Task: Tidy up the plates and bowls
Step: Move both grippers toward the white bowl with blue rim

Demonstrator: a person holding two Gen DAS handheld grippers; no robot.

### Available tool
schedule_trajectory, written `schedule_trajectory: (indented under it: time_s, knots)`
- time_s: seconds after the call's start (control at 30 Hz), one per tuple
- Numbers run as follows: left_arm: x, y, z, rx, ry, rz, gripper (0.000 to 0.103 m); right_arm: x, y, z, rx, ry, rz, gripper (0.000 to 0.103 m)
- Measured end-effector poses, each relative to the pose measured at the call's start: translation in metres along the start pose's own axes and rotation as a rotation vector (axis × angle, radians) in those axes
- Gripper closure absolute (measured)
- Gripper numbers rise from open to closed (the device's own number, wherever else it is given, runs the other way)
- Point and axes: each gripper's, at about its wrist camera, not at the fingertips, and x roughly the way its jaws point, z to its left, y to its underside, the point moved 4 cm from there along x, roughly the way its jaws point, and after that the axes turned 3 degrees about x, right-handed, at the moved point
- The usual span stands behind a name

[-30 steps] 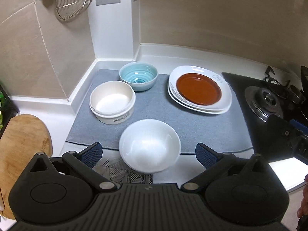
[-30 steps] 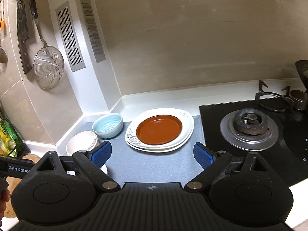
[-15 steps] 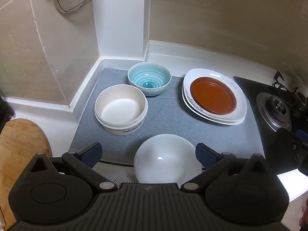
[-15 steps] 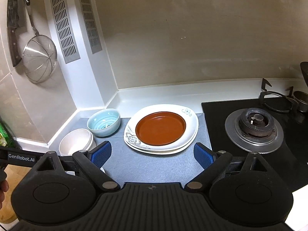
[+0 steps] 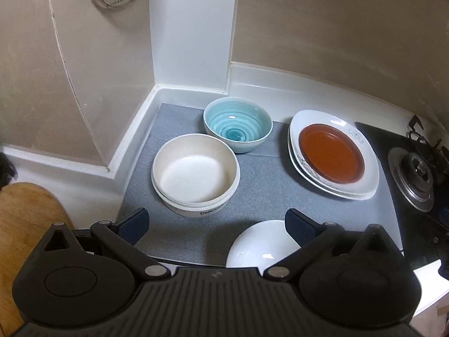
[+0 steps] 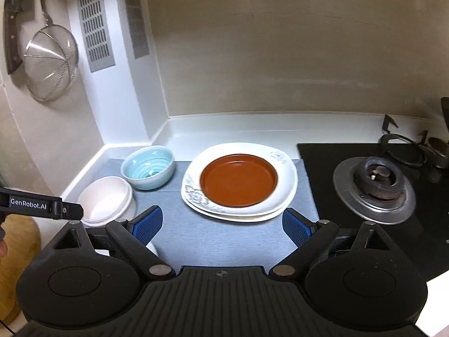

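Note:
On a grey mat (image 5: 263,185) stand a cream straight-walled bowl (image 5: 195,174), a blue swirled bowl (image 5: 238,127) behind it, and a brown plate (image 5: 332,153) stacked on white square plates (image 5: 367,179). A plain white bowl (image 5: 261,248) sits at the mat's front edge, partly hidden under my left gripper's right finger. My left gripper (image 5: 216,224) is open, just short of the cream bowl. My right gripper (image 6: 221,226) is open and empty, hovering in front of the brown plate (image 6: 238,179) on the white plates (image 6: 286,193). The blue bowl (image 6: 148,166) and cream bowl (image 6: 105,199) lie to its left.
A gas hob (image 6: 374,188) with burners fills the right side. A wooden board (image 5: 25,213) lies left of the mat. A wire strainer (image 6: 50,61) and a knife (image 6: 12,22) hang on the left wall. The left gripper's body (image 6: 36,203) juts in over the cream bowl.
My left gripper has moved forward and left, so the white bowl slid from the centre to the lower right and the cream bowl now lies ahead. My right gripper has drifted closer to the plates.

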Motion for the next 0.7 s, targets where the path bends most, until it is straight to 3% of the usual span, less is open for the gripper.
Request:
schedule_trajectory:
  time_s: [0.3,0.7]
  knots:
    - [0.008,-0.012,-0.003,0.029,-0.008,-0.008,0.0,0.002,0.0,-0.005,0.022,0.027,-0.003,0.01]
    - [0.027,-0.024,0.03,-0.052,-0.086,-0.008,0.0,0.029,-0.012,0.022,-0.024,-0.055,0.038,0.01]
